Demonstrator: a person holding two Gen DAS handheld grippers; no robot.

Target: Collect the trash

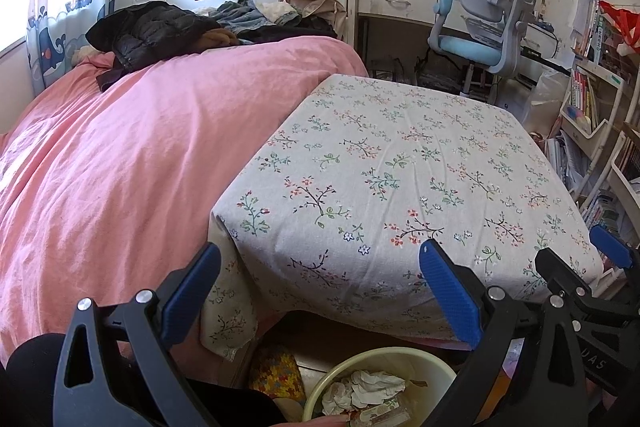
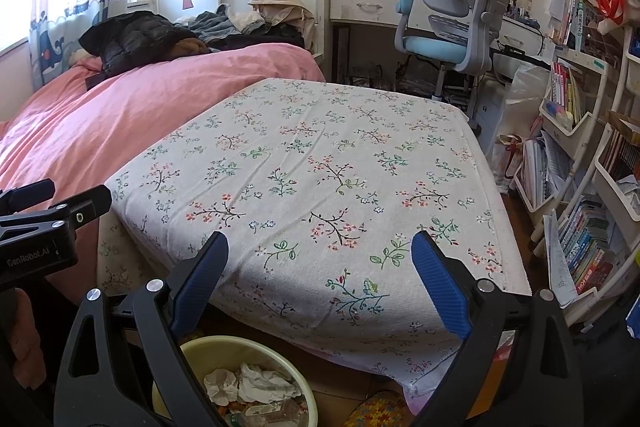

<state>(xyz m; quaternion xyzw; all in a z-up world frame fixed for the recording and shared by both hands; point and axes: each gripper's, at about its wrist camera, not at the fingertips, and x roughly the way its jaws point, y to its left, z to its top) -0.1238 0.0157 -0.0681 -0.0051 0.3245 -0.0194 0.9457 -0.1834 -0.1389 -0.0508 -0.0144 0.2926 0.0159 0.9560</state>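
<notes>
Left wrist view
Left gripper [image 1: 320, 297]: fingers wide apart and empty, held above the bin, I think after or before a drop.
Bin [image 1: 436, 361]: pale yellow, bottom centre, on the floor under the table edge.
Trash [image 1: 370, 389]: crumpled white tissues and a clear wrapper inside the bin.
Table [image 1: 400, 167]: flowered cloth, nothing lying on it.

Right wrist view
Right gripper [image 2: 320, 285]: fingers also apart, holding nothing.
Bin [image 2: 208, 347]: lower left, trash [image 2: 256, 385] visible inside.
</notes>
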